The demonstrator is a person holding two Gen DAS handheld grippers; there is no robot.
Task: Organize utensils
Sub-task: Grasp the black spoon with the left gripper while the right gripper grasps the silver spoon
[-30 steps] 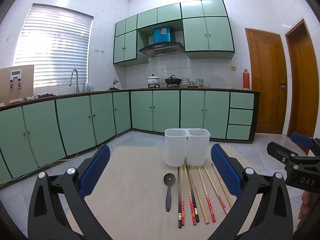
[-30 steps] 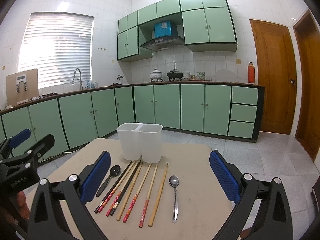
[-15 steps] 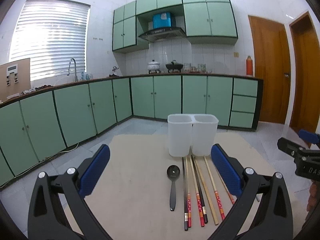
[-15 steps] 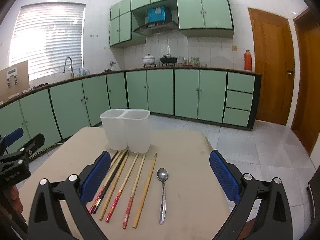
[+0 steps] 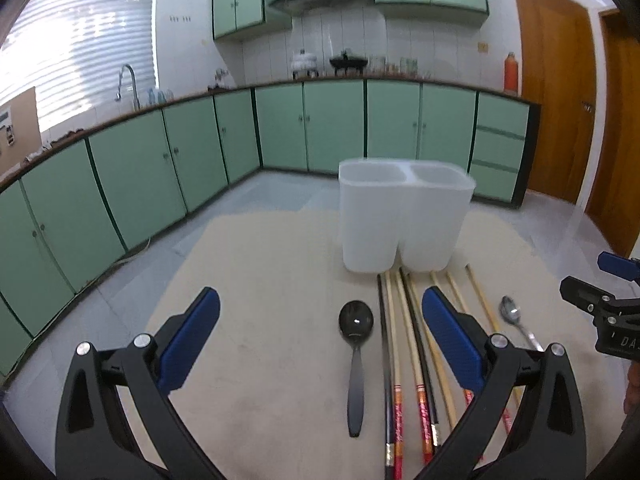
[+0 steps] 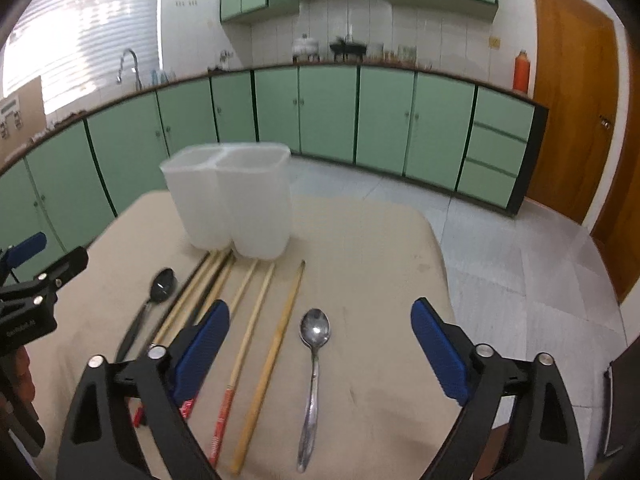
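While closing, right gripper straddles metal spoon.

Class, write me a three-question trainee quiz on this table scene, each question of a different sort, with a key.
1. True or false: the black spoon stands in the white holder.
2. Which utensil lies between the right tongs' fingers? A) metal spoon B) black spoon C) fork
3. How many compartments has the holder?

Key: 1 false, it lies on the table. 2 A; the jaws are closing, untouched. 3 two.
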